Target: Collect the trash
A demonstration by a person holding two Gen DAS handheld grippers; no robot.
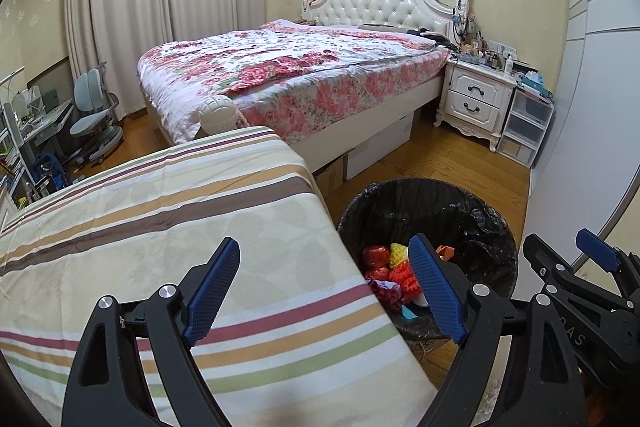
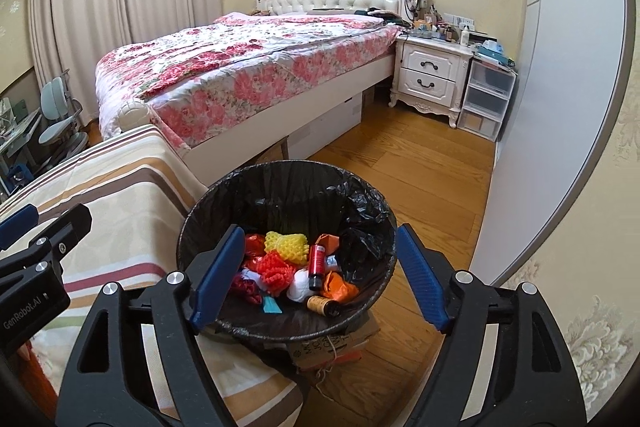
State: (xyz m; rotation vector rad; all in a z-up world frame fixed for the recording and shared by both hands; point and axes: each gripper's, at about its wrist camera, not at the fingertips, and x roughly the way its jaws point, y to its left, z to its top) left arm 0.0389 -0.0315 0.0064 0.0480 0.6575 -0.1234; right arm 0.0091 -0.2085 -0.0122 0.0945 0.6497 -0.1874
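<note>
A black-lined trash bin (image 2: 280, 183) stands on the wood floor beside a striped cloth surface (image 1: 160, 227). It holds trash: yellow foam net (image 2: 288, 245), red-orange foam net (image 2: 274, 269), a red bottle (image 2: 317, 263), a brown spool (image 2: 322, 305), orange wrapper (image 2: 340, 285), white wad (image 2: 298, 287). My right gripper (image 2: 320, 275) is open and empty, above the bin. My left gripper (image 1: 324, 287) is open and empty, over the striped surface's right edge, with the bin (image 1: 460, 199) to its right. The right gripper also shows in the left wrist view (image 1: 568, 259).
A bed with a floral quilt (image 2: 248, 67) lies behind. A white nightstand (image 2: 432, 75) and clear plastic drawers (image 2: 486, 99) stand at the back right. A white wardrobe (image 2: 552, 107) lines the right. A cardboard piece (image 2: 332, 347) lies under the bin. A desk chair (image 1: 94, 115) is far left.
</note>
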